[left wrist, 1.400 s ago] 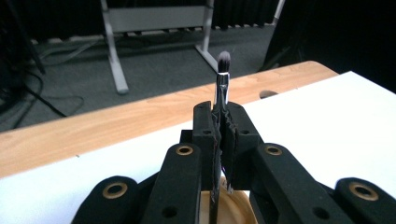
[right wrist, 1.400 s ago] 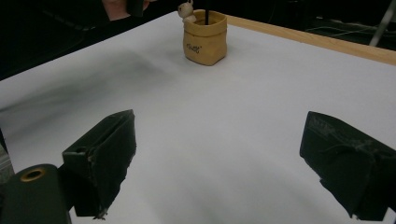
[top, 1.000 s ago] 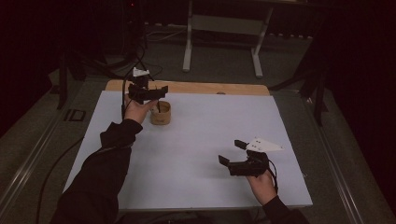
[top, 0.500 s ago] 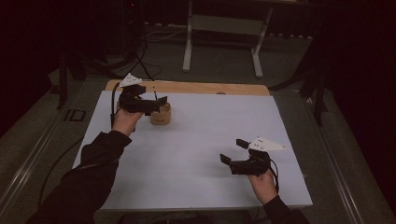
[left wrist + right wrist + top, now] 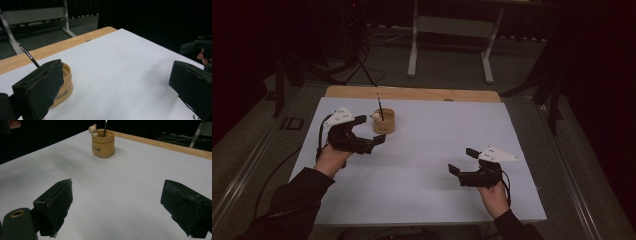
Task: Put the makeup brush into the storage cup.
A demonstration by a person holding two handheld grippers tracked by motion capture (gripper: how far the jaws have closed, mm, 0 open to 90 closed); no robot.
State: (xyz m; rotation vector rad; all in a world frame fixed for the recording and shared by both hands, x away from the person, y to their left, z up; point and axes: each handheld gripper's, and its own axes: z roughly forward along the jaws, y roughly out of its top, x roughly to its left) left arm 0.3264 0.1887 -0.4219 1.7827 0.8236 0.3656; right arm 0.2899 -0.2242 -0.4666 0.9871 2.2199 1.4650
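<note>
Withdrawal marks this moment: the left gripper, which a second ago hovered right over the tan pot at the far left of the bench, has pulled back toward the near-left, jaws spread and empty. A thin dark stick stands in the pot, beside a small bear figure on its rim. That suggests the placing is done. The right gripper rests near the right, jaws spread, well apart from the pot.
</note>
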